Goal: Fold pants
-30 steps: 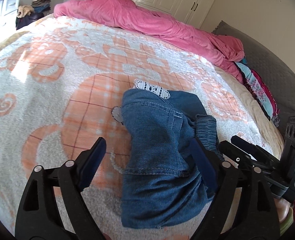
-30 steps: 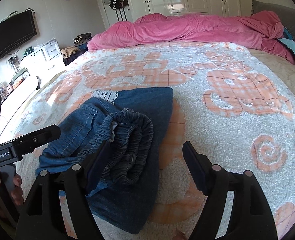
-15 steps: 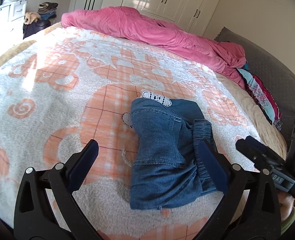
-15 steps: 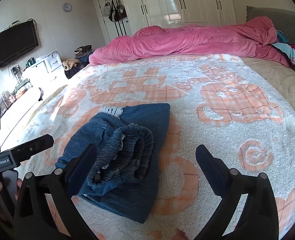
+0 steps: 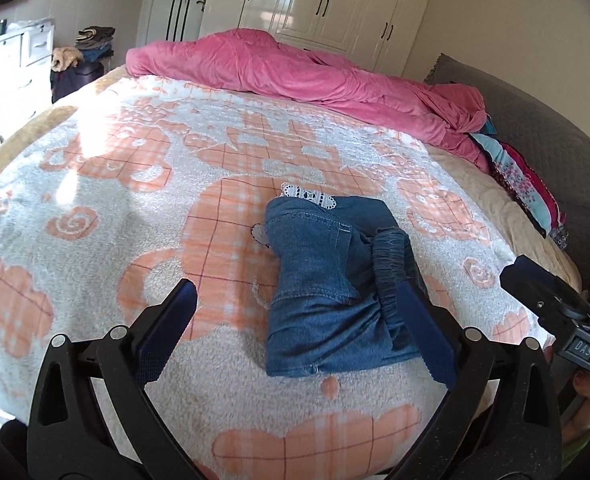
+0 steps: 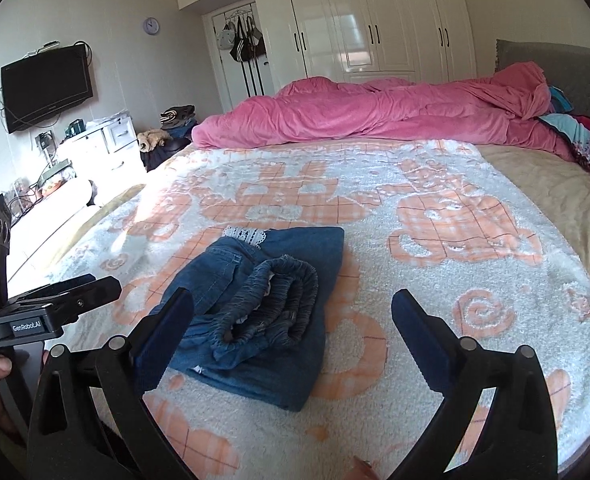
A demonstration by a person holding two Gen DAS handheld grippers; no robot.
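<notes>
We count one pair of denim pants (image 5: 335, 280), folded into a compact bundle on the peach-and-white blanket (image 5: 135, 216), and two grippers in our hands. The bundle lies near the blanket's middle, its elastic waistband (image 6: 271, 300) rolled on top and a strip of white lace trim (image 5: 309, 196) peeking from its far edge. One pink duvet (image 6: 375, 116) is heaped along the far side of the bed, with a stack of patterned fabrics (image 5: 523, 184) beside it at the grey headboard (image 5: 535, 120).

For containers, we see one white wardrobe (image 6: 375, 24) with its doors closed, contents hidden. A white dresser (image 6: 107, 140) stands against the left wall, with one wall-mounted television (image 6: 47, 84) above it and one round clock (image 6: 151, 25) higher up. Bags (image 6: 243, 40) hang on the door.

Now the fingers. Our left gripper (image 5: 295, 328) has just been opening and its jaws stand spread wide; the pants show in the gap, but the pads press on nothing. Our right gripper (image 6: 293, 336) has likewise just been opening, jaws fully apart, clamping nothing, the bundle lying ahead toward its left finger. Neither tool visibly touches the denim.
</notes>
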